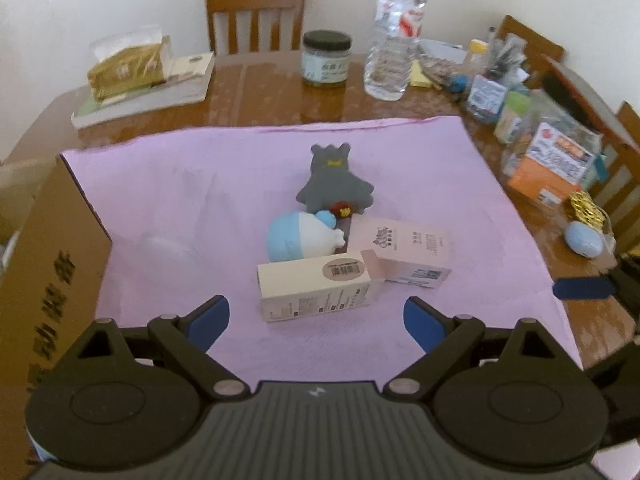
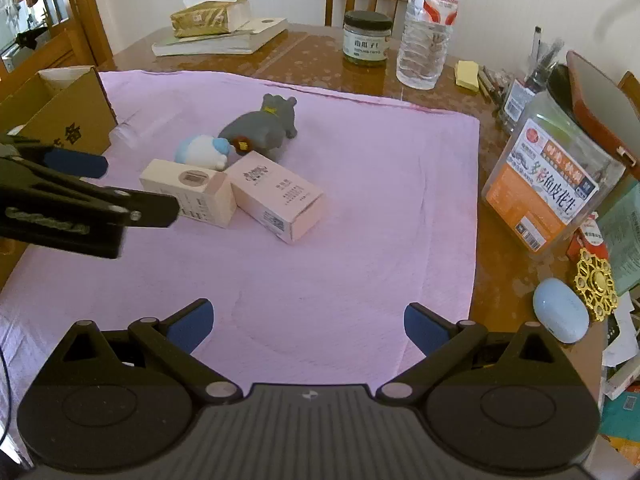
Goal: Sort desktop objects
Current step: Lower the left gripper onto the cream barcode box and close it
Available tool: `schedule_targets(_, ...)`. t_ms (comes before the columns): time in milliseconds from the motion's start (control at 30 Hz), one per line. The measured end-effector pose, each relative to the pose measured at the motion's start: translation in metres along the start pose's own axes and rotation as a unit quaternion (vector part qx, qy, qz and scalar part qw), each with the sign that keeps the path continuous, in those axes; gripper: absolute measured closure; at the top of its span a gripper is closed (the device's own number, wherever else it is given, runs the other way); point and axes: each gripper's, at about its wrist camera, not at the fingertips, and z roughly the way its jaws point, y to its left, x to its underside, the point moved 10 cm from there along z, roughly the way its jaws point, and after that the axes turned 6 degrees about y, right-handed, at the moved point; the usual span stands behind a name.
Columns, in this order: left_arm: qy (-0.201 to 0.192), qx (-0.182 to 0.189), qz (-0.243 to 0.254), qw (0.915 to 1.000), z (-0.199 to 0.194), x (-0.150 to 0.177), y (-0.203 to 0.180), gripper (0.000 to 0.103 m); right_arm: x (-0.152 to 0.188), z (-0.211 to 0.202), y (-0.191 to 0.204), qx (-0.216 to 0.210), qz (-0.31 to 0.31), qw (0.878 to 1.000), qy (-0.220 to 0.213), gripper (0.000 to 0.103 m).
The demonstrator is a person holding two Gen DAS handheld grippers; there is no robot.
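On the pink cloth [image 1: 180, 200] [image 2: 360, 220] lies a cluster of objects: a cream box [image 1: 316, 284] [image 2: 192, 192], a pink box [image 1: 404, 252] [image 2: 280, 196], a blue-and-white plush [image 1: 296, 236] [image 2: 204, 150] and a grey plush figure [image 1: 332, 184] [image 2: 264, 128]. My left gripper [image 1: 316, 324] is open, with nothing between its fingers, just short of the cream box. In the right wrist view the left gripper's finger [image 2: 76, 162] reaches in from the left edge. My right gripper [image 2: 308, 328] hangs open over bare cloth, well short of the cluster.
A cardboard box [image 1: 48, 264] [image 2: 68, 112] stands at the cloth's left edge. Behind are a jar [image 1: 326, 58], a water bottle [image 1: 396, 32], a tissue pack on books [image 1: 128, 68] and chairs. The right side holds a snack container [image 2: 548, 188], pens, a blue case [image 2: 560, 312] and a gold ornament [image 2: 596, 284].
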Motion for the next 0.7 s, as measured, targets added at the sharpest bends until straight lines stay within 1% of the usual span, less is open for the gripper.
schedule_targets(100, -0.004, -0.011, -0.007, 0.9999, 0.009, -0.001, -0.002, 0.009, 0.002, 0.005, -0.003, -0.010, 0.003, 1.000, 0.004, 0.000)
schedule_targets(233, -0.013, -0.029, -0.004, 0.9995, 0.018, -0.004, -0.005, 0.009, 0.004, 0.013, -0.005, -0.017, 0.003, 1.000, 0.009, 0.000)
schedule_targets(333, -0.009, -0.040, 0.005, 0.9991, 0.024, -0.006, -0.008, 0.009, 0.006, 0.018, -0.007, -0.022, 0.006, 1.000, 0.011, 0.000)
schedule_targets(467, -0.006, -0.054, 0.001, 0.9985, 0.031, -0.007, -0.008, 0.009, 0.007, 0.020, -0.009, -0.024, 0.006, 1.000, 0.014, 0.000)
schedule_targets(667, -0.022, -0.055, -0.008, 0.9982, 0.029, -0.010, -0.006, 0.010, 0.004, 0.020, -0.009, -0.019, -0.005, 1.000, 0.008, 0.000)
schedule_targets(700, -0.024, -0.054, -0.009, 0.9982, 0.029, -0.010, -0.006, 0.013, 0.003, 0.020, -0.009, -0.018, -0.008, 1.000, 0.008, 0.000)
